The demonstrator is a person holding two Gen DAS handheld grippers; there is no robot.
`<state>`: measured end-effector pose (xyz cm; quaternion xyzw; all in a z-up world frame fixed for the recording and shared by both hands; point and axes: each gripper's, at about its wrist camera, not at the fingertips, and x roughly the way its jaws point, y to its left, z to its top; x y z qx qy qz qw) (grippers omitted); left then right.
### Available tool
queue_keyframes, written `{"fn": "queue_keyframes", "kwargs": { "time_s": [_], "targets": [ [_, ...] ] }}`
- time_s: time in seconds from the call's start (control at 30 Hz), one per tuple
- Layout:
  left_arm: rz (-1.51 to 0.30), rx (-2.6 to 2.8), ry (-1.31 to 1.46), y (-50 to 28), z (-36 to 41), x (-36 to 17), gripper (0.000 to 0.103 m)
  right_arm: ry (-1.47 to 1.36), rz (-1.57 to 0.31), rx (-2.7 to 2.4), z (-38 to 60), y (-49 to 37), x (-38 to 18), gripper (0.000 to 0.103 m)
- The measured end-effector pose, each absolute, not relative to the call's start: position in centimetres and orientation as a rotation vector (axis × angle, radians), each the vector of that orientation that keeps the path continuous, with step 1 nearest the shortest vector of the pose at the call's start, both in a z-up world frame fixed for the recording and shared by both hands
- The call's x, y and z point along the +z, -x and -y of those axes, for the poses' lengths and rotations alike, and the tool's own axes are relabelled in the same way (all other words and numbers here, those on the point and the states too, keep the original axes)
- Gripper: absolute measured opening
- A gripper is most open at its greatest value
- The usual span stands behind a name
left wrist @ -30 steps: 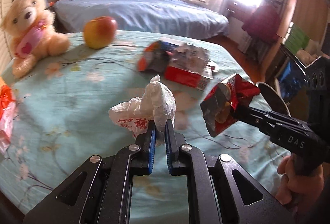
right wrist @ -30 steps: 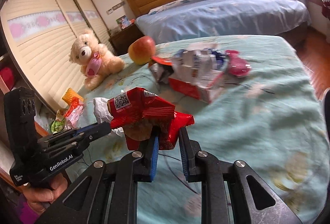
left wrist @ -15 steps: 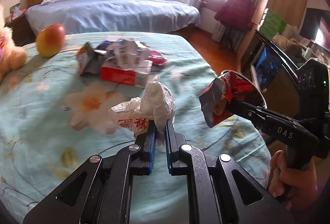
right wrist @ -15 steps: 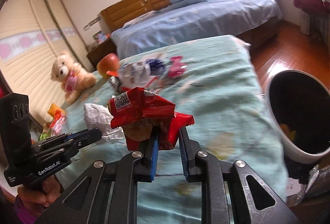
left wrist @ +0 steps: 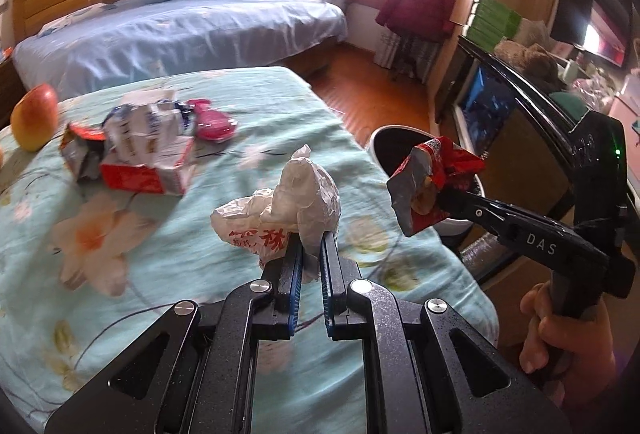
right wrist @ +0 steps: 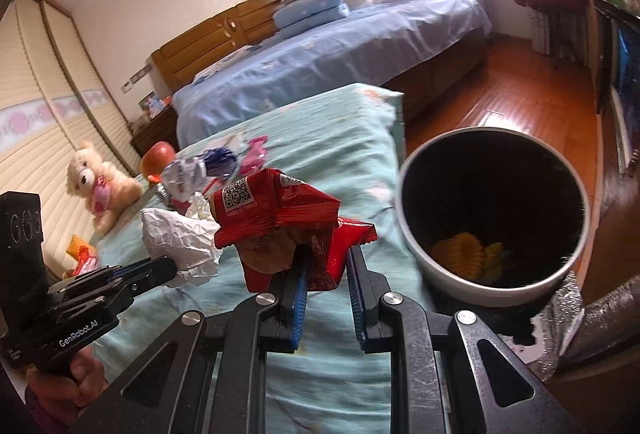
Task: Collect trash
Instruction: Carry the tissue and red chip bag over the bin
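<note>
The left hand-held gripper (left wrist: 310, 254) pinches a crumpled white plastic bag (left wrist: 280, 212). The right hand-held gripper (right wrist: 326, 266) clamps a crinkled, glossy red foil wrapper (right wrist: 280, 218); a round white bin (right wrist: 492, 210) sits at its two o'clock.

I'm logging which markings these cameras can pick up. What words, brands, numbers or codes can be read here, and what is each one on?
"DAS": side of the right tool.
"GenRobot.AI": side of the left tool.
QR code, with small print beneath too small to read: red snack wrapper.
Red characters, crumpled and blurred, not readable: white plastic bag.
Print on the torn cartons: too blurred to read.
</note>
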<state>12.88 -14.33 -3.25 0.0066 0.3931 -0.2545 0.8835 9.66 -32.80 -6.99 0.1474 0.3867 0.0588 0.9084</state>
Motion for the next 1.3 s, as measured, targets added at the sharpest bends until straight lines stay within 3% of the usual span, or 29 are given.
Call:
{"fn": "queue_keyframes", "kwargs": {
  "time_s": [1.3],
  "targets": [
    [-0.834,-0.698,-0.141,-16.4,27.3,-3.4,0.008,-0.327,-0.834,-0.112,43.8,-11.5,-9.1,0.019]
  ]
}}
